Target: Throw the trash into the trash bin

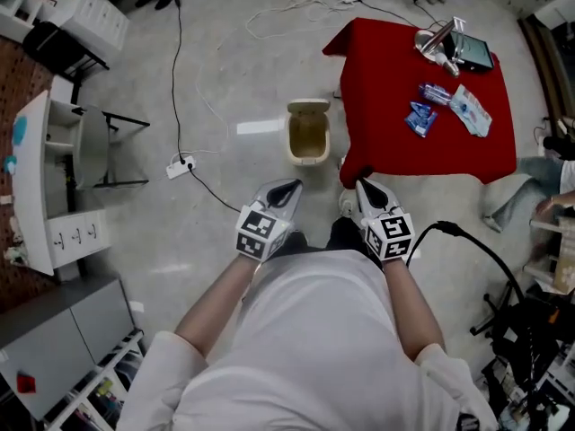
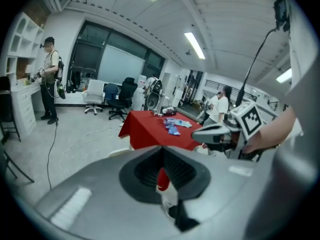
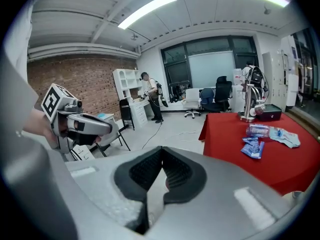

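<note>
Pale floor runs to the open trash bin (image 1: 308, 133) beside the red table (image 1: 386, 151), where wrappers (image 1: 420, 118) lie uncollected, so the left gripper (image 1: 290, 187) and right gripper (image 1: 363, 187) hang clenched, empty.

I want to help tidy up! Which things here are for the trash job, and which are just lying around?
For the job: trash bin, lid open; blue wrappers; plastic bottle, probably; left gripper and right gripper, both shut, empty.
Just lying about: power strip; floor cable; black box.
</note>
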`<state>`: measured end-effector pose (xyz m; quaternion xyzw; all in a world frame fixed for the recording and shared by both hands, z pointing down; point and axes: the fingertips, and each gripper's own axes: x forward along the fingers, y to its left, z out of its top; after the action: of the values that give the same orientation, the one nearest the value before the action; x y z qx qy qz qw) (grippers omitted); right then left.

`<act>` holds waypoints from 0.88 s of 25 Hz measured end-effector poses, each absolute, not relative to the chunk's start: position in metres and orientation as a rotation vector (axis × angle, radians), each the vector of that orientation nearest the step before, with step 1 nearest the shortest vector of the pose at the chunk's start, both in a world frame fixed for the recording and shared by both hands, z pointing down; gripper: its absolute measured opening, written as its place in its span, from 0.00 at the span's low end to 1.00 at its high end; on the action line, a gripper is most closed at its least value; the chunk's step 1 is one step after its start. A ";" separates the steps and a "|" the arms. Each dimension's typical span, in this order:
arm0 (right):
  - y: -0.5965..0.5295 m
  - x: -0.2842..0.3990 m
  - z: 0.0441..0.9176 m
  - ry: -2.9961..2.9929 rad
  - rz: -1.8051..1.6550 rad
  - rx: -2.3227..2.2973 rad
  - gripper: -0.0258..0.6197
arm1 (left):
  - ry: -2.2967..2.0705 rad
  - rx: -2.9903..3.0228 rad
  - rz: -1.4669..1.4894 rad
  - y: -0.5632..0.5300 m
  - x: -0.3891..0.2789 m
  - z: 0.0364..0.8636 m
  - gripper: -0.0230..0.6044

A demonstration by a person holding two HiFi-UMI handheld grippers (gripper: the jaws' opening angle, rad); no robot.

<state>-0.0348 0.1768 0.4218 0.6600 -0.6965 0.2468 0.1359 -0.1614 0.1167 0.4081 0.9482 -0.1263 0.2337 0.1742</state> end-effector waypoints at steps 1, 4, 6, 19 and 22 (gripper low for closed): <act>0.178 -0.031 0.421 -2.019 0.717 1.916 0.04 | -0.356 2.696 0.667 0.117 -0.157 0.409 0.04; 0.178 -0.015 0.418 -2.033 0.717 1.909 0.04 | -0.355 2.720 0.661 0.117 -0.137 0.406 0.04; 0.177 -0.005 0.419 -2.050 0.714 1.879 0.04 | -0.349 2.741 0.660 0.119 -0.121 0.401 0.04; 0.164 0.090 0.430 -2.081 0.725 1.763 0.09 | -0.434 2.693 0.672 0.120 -0.033 0.407 0.04; 0.161 0.122 0.437 -2.066 0.733 1.769 0.09 | -0.451 2.693 0.673 0.119 -0.014 0.412 0.04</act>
<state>0.1223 0.1611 0.4368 0.6197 -0.7238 0.2567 0.1619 -0.0136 0.1188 0.4116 0.9446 -0.1582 0.2360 0.1641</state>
